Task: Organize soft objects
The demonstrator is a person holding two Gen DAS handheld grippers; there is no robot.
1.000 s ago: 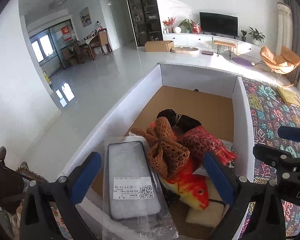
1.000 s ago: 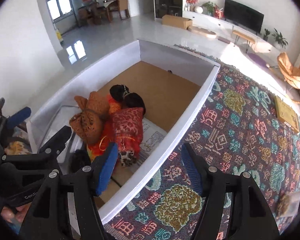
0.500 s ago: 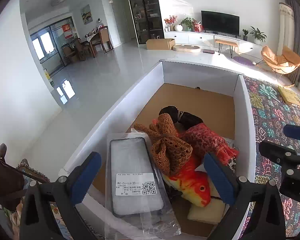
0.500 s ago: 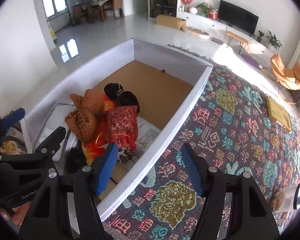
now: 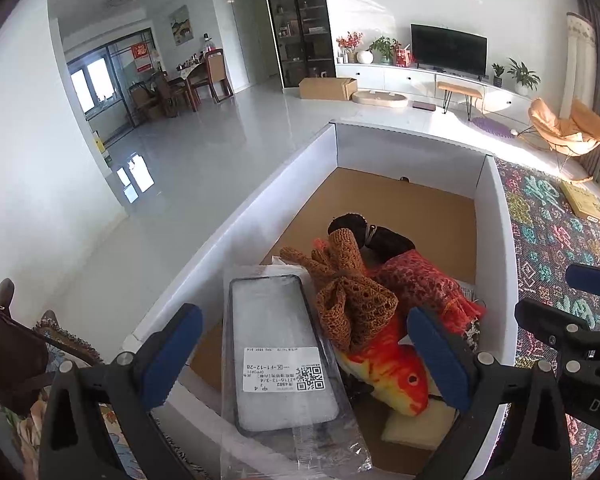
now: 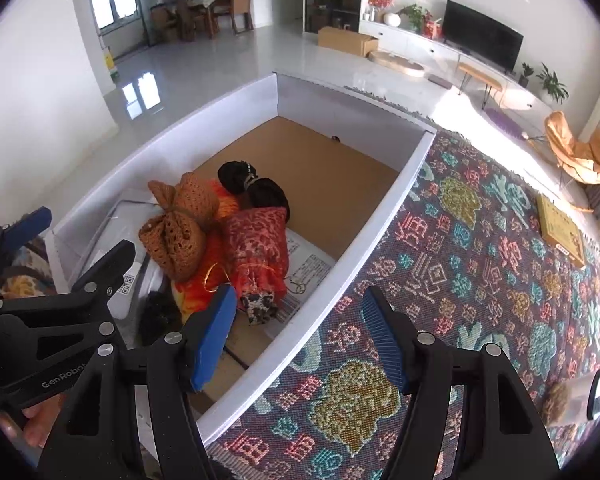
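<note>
A white-walled cardboard box (image 5: 494, 240) (image 6: 384, 216) holds soft things: a brown knitted bundle (image 5: 352, 304) (image 6: 180, 228), a red patterned cloth roll (image 5: 424, 284) (image 6: 260, 248), a black knitted piece (image 5: 384, 236) (image 6: 256, 184) and an orange fish plush (image 5: 392, 372) (image 6: 198, 284). A bagged grey phone case (image 5: 280, 356) leans on the near wall. My left gripper (image 5: 300, 356) is open and empty above the box's near end. My right gripper (image 6: 300, 340) is open and empty over the box's right wall.
A patterned woven cloth (image 6: 480, 280) covers the surface right of the box, with a yellow book (image 6: 560, 228) at its far end. A clear jar (image 6: 580, 392) stands at the right edge. A brown bag (image 5: 4, 344) lies left of the box.
Both grippers have drawn back and up a little from the box, still open. The things in the box have not moved.
</note>
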